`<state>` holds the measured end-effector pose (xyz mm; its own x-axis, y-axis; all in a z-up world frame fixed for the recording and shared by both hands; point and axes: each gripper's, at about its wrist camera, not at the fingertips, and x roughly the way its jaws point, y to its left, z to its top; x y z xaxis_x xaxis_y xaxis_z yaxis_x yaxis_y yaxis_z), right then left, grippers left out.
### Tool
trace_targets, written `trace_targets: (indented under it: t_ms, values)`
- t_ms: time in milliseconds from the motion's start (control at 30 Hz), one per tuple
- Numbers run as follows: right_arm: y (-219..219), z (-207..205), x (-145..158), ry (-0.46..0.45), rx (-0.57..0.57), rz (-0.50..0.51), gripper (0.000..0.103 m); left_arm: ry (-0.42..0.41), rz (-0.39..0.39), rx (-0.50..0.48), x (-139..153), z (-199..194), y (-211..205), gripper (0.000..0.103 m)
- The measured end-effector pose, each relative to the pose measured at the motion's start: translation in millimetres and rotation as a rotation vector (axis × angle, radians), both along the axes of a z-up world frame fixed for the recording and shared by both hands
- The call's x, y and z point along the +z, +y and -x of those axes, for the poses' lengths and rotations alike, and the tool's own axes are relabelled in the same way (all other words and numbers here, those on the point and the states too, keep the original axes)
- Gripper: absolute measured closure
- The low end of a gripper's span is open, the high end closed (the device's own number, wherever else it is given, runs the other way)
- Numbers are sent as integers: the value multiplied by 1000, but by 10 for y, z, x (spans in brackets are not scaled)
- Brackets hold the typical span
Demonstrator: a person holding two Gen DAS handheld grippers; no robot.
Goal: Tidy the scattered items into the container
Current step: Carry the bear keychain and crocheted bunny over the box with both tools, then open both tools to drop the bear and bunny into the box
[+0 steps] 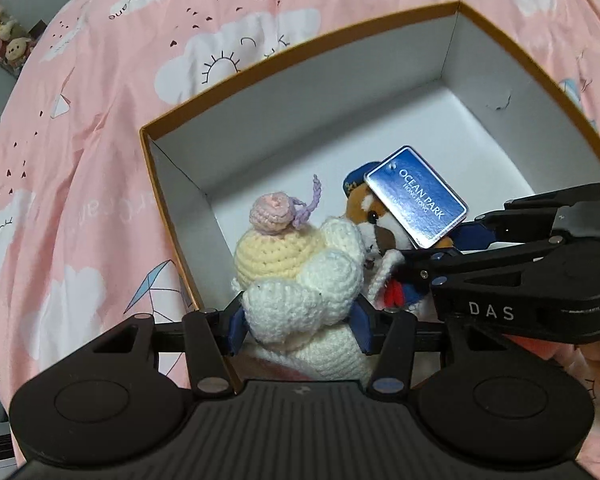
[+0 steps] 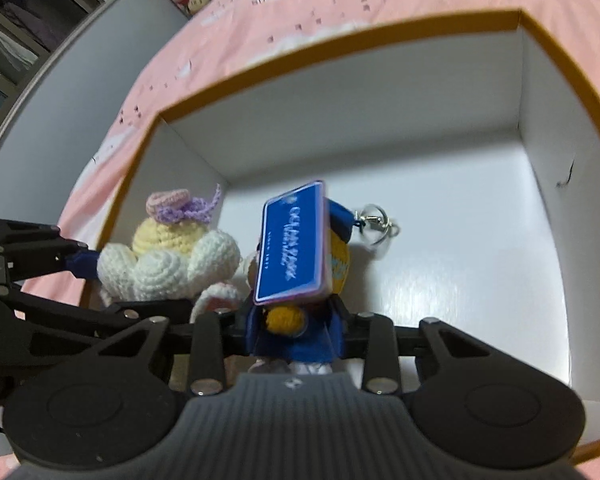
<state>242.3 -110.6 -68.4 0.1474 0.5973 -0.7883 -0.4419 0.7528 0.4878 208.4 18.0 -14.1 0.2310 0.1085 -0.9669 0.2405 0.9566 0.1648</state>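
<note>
An open box (image 1: 300, 46) with an orange rim and white inside lies on a pink bedspread. In the left wrist view my left gripper (image 1: 300, 320) is shut on a white and yellow crocheted toy (image 1: 300, 276) with a pink top and purple cord, low in the box's near left corner. From the right, my right gripper (image 1: 440, 248) comes in shut on a small plush animal (image 1: 376, 216) in blue clothes. Its blue tag (image 1: 416, 196) stands up. In the right wrist view the right gripper (image 2: 296, 324) pinches the plush animal (image 2: 338, 260) over the box (image 2: 340, 36) floor, its key ring (image 2: 374, 220) hanging behind. The crocheted toy (image 2: 168, 264) and left gripper (image 2: 140, 284) are beside it.
The pink bedspread (image 1: 100, 120), printed with clouds, surrounds the box. A row of small plush toys (image 1: 0, 32) sits at the far edge of the bed. A dark shelf unit (image 2: 12, 40) stands beyond the bed. The right and far parts of the box floor are bare white.
</note>
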Motion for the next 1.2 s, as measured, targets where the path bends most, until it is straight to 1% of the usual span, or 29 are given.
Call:
trace_targets:
  t_ms: [200,367,533,633,700,767,833,900,1000,1100,1200]
  values:
    - [-1,-11,-44,11,19,29,67,9,-10,-9,-60,-10,15,43]
    - [0,9,-34,-1,25,40,65,-10,-13,-27,-62,44,22,42]
    - [40,-4,-27,-9,26,54,64,-16,6,-39,-58,49,36,39]
    - [28,0,7,-26,30,65,61,-24,16,-43,-22,65,30,38]
    - [19,11,42,-39,37,67,60,-41,6,-49,28,84,15,33]
    - [43,9,62,-41,41,63,58,-50,3,-57,85,105,3,33]
    - [36,26,90,-49,51,64,56,-55,19,-62,142,132,-7,33]
    - [26,57,129,-69,60,66,56,-80,37,-69,216,181,-14,33]
    - [-39,144,247,-137,71,61,56,-150,69,-79,366,294,-31,33]
    - [-155,256,437,-238,66,24,56,-254,116,-99,540,487,-59,33]
    - [-280,435,637,-359,56,-15,55,-347,167,-97,717,700,-57,33]
